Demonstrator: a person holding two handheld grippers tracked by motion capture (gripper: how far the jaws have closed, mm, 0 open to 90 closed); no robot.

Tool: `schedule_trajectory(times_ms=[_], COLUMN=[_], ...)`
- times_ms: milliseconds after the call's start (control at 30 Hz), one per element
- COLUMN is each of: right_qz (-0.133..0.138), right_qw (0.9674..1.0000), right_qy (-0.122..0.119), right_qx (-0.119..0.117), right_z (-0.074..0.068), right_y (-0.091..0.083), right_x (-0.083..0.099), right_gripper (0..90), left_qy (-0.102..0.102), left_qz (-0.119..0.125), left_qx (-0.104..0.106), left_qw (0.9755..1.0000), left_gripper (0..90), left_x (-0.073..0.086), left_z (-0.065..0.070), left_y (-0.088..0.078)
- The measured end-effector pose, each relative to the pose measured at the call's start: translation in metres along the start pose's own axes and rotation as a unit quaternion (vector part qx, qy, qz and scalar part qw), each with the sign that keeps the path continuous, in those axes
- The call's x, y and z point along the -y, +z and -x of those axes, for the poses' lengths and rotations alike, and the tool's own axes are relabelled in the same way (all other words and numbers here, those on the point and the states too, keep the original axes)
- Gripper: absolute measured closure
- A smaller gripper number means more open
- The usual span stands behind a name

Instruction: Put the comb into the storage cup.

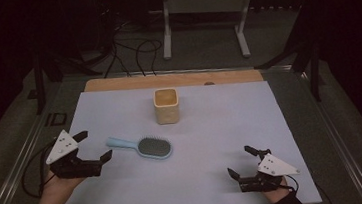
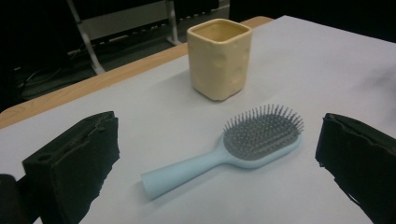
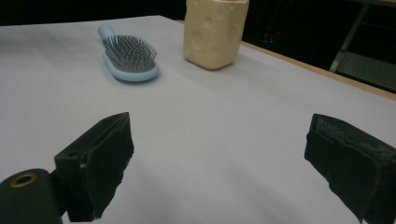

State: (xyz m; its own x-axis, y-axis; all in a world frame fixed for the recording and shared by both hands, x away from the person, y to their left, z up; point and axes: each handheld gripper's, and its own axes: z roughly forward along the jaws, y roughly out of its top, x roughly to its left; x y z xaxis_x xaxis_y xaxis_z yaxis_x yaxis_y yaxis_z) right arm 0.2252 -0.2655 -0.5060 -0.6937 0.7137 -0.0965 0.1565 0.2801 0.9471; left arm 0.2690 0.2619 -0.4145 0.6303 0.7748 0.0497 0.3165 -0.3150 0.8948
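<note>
The hairbrush (image 1: pixel 140 147) lies flat on the pale tabletop (image 1: pixel 206 180), bristles up, with its light blue handle pointing toward the left tool (image 1: pixel 94 145) and its oval head toward the middle of the table. Just beyond it stands a cream cup (image 1: pixel 166 106), upright and apart from the brush. The left tool sits just beside the handle end with its jaws spread wide and nothing between them; in the left gripper view the brush (image 2: pixel 233 151) lies squarely between those jaws. The right tool (image 1: pixel 241 162) rests well apart near the front right edge, likewise spread wide and empty.

The brush looks like light, rigid plastic, so it should lift easily and keep its shape. The handle is the natural place to grip: narrow, smooth-sided and free of bristles (the smoothness may let it slip or swing if pinched only at the very tip). Closing across the handle nearer the head would probably balance it better. The bristle pad looks soft and springy, a poor surface to clamp.
</note>
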Motion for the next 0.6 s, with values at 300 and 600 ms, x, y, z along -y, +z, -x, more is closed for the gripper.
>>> schedule_trajectory(times_ms=[300, 600], right_qz=[0.0, 0.0], right_qw=[1.0, 1.0], right_qy=[0.0, -0.002], right_qx=[-0.001, -0.003], right_z=[-0.001, -0.001], right_y=[0.0, 0.001], right_x=[0.0, 0.0], right_gripper=[7.5, 7.5], left_qy=[0.003, -0.01], left_qz=[-0.018, -0.031], left_qx=[-0.011, -0.016], left_qw=[0.9998, 0.9993], left_gripper=[0.0, 0.0], left_x=[-0.002, 0.0], left_z=[-0.01, -0.024], left_y=[0.014, 0.038])
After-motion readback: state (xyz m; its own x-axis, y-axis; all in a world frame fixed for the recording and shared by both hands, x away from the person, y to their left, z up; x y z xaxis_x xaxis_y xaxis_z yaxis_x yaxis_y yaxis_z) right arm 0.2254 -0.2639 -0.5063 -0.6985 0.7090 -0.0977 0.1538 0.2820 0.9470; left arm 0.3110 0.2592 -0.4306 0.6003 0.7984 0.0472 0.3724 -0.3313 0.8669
